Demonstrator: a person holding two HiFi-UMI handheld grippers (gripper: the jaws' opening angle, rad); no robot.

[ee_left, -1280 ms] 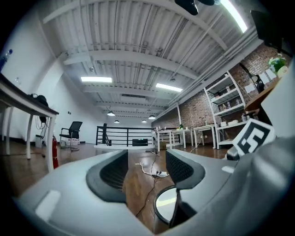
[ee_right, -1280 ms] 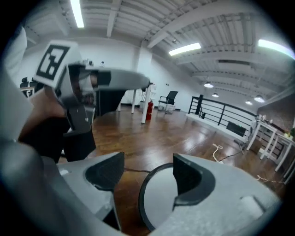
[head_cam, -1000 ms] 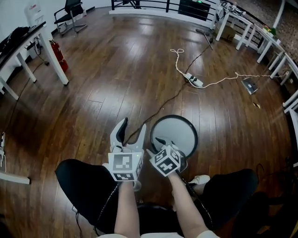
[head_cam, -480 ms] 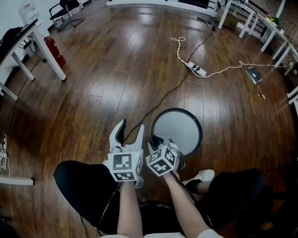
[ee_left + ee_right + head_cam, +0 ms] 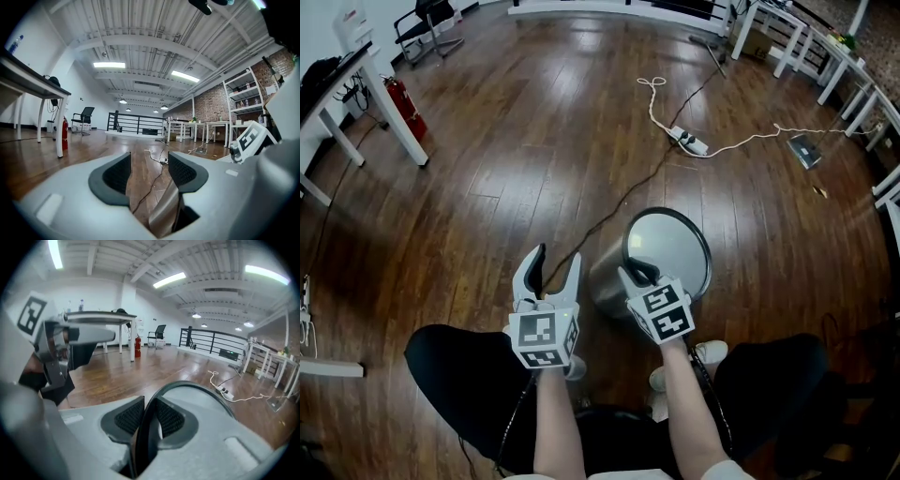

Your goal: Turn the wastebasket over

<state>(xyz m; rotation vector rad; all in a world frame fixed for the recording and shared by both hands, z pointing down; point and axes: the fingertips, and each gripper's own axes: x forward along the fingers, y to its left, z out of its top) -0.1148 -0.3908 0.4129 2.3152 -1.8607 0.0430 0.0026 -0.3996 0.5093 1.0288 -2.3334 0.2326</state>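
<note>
The wastebasket (image 5: 609,277) is a metal bin with a black rim. It stands tilted on the wood floor, its shiny side wall showing towards me and its pale inside (image 5: 667,246) facing up and away. My right gripper (image 5: 639,275) is at the near rim, jaws closing, with the black rim (image 5: 197,389) pinched between the pads (image 5: 169,418). To the left of the bin my left gripper (image 5: 553,263) is open and holds nothing. In the left gripper view only floor and the bin's metal side (image 5: 164,211) show between its jaws.
A white power strip (image 5: 687,142) with its white cable lies beyond the bin, and a black cable (image 5: 614,217) runs up to it. White table legs (image 5: 394,122) and a red fire extinguisher (image 5: 398,105) stand at the far left. My knees (image 5: 459,375) and a shoe (image 5: 705,354) are just behind the grippers.
The bin stood upright with its round opening facing up; now it is tipped and its side wall shows. The right gripper closed on the near rim and shifted right.
</note>
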